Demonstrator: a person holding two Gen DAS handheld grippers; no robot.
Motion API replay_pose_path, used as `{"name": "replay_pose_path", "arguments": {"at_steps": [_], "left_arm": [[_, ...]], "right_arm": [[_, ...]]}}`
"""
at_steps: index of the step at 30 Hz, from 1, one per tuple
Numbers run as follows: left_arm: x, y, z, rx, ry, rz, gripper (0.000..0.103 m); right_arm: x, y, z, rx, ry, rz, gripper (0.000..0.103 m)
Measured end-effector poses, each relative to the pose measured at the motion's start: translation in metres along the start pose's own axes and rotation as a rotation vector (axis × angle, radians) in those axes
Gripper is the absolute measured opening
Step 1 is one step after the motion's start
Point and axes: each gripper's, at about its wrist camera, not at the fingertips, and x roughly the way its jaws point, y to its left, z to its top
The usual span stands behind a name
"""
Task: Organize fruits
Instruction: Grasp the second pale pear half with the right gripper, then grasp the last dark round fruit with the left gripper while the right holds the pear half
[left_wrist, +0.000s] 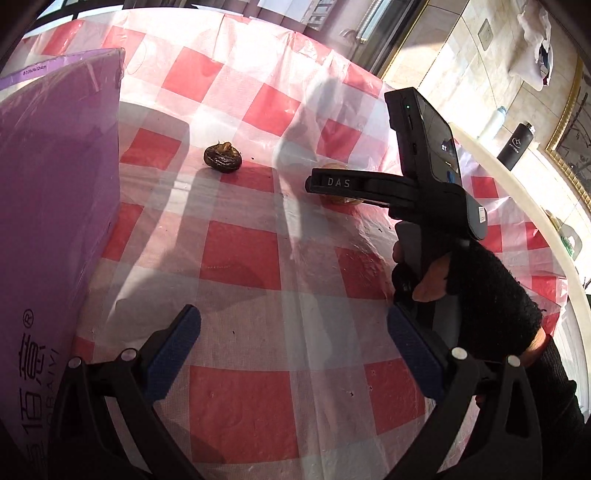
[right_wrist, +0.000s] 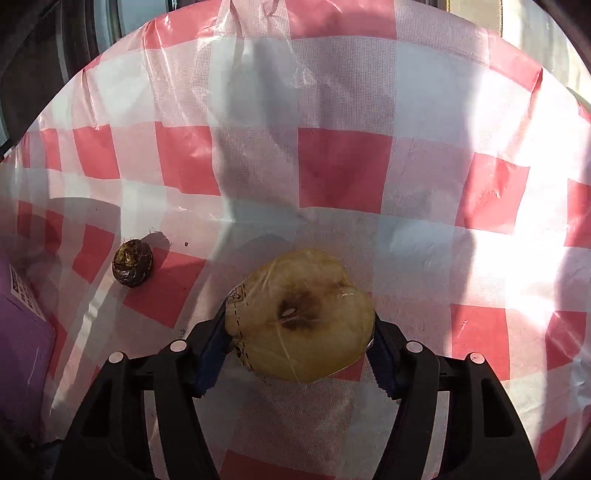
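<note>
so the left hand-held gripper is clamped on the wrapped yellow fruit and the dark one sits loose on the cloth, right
Not quite: the right hand-held gripper is the one clamped on the wrapped yellow fruit, as the right wrist view shows. The left hand-held gripper is open and holds nothing. The dark fruit does sit loose on the checked cloth.

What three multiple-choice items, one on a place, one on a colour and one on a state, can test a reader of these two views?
1. Where is the small dark fruit?
A. On the tablecloth
B. In the left gripper
C. On the box

2. What colour is the box?
A. Green
B. Purple
C. Yellow

3. What is the state of the right gripper?
A. Open and bare
B. Out of view
C. Shut on the wrapped yellow fruit

Answers: 1 A, it lies alone on the checks; 2 B, its wall shows purple in the left view; 3 C, both jaws press the fruit's sides.
</note>
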Motion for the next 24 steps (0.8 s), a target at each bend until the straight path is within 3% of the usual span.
{"name": "replay_pose_path", "arguments": {"at_steps": [6, 12, 15, 19, 24], "left_arm": [[0.000, -0.001, -0.001, 0.009, 0.003, 0.004, 0.101], [0.003, -0.008, -0.002, 0.058, 0.039, -0.007, 0.101], [0.009, -0.009, -0.001, 0.060, 0.068, 0.015, 0.101], [0.020, -0.019, 0.003, 0.091, 0.097, 0.141, 0.101], [0.058, -0.014, 0.045, 0.012, 0.080, 0.252, 0.101]], "right_arm": [[-0.083, -0.028, -0.076, 0.194, -0.117, -0.011, 0.064], [-0.123, -0.069, -0.127, 0.406, -0.207, 0.022, 0.064], [-0.112, -0.077, -0.122, 0.472, -0.219, 0.059, 0.064], [-0.104, -0.073, -0.117, 0.460, -0.200, 0.090, 0.064], [-0.108, -0.076, -0.121, 0.465, -0.210, 0.107, 0.064]]}}
